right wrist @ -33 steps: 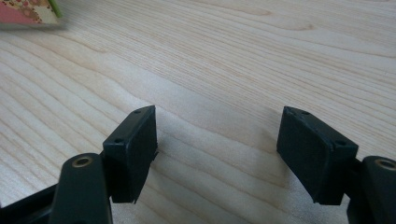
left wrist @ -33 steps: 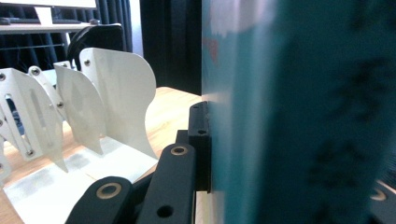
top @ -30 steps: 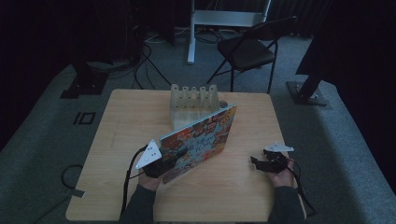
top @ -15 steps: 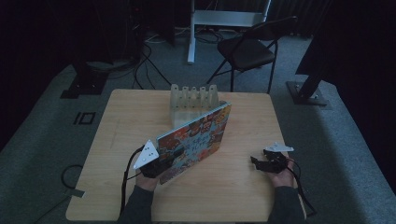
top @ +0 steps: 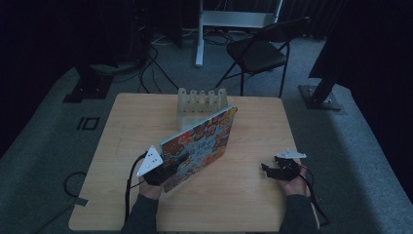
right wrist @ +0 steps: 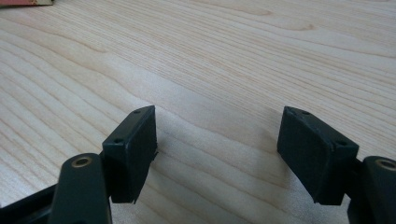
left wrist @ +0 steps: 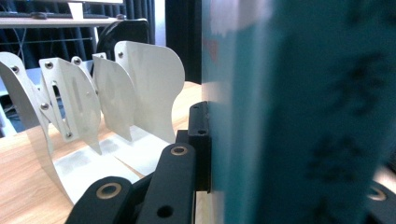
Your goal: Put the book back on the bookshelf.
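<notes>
A large book with a colourful cover (top: 199, 144) stands tilted on edge across the middle of the wooden table (top: 243, 204). My left gripper (top: 163, 173) is shut on its near lower corner. In the left gripper view the book's teal side (left wrist: 303, 116) rises between the jaws, with the left pad (left wrist: 201, 144) pressed flat against it. A white rack with several upright dividers (top: 200, 100) stands just beyond the book's far end, and its curved plates (left wrist: 116, 93) show close by. My right gripper (top: 268, 169) lies on the table at the right, its jaws wide apart over bare wood (right wrist: 217, 149).
A black folding chair (top: 258, 53) stands behind the table's far edge. Dark stand bases (top: 87, 87) (top: 319, 100) sit on the grey carpet at either side. Cables trail from both grippers over the table's near edge.
The book's far upper corner has edged slightly left toward the rack. Both hands have kept their places.
</notes>
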### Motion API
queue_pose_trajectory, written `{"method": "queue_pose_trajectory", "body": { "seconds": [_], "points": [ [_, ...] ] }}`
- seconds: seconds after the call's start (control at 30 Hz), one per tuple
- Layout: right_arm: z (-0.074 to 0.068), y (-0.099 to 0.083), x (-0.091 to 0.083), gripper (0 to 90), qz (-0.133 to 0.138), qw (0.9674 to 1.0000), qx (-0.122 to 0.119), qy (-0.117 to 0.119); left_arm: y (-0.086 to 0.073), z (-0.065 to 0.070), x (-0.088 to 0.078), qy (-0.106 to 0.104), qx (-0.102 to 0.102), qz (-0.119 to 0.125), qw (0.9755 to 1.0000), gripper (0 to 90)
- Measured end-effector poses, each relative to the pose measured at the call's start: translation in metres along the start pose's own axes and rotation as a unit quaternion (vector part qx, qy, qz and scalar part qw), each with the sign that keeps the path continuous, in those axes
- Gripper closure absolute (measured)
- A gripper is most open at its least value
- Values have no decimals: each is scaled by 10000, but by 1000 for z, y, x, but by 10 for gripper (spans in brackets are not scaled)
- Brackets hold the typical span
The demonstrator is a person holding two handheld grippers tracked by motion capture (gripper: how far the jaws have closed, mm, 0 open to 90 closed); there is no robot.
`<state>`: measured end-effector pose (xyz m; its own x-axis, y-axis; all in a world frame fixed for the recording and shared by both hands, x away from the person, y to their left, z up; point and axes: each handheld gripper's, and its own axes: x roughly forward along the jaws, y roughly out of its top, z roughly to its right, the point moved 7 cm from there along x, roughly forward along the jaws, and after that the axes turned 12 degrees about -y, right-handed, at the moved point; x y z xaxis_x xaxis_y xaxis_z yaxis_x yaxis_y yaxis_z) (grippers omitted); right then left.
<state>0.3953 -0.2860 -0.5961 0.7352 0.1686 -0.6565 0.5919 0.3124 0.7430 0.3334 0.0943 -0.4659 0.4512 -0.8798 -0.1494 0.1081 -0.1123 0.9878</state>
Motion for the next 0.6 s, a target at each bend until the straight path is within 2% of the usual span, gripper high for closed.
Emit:
{"method": "queue_pose_trajectory", "body": {
  "seconds": [0.6],
  "points": [
    [0, 0, 0, 278, 0, 10000, 0, 2, 3, -5, -8, 263, -34, -9, 9996, 813]
  ]
}}
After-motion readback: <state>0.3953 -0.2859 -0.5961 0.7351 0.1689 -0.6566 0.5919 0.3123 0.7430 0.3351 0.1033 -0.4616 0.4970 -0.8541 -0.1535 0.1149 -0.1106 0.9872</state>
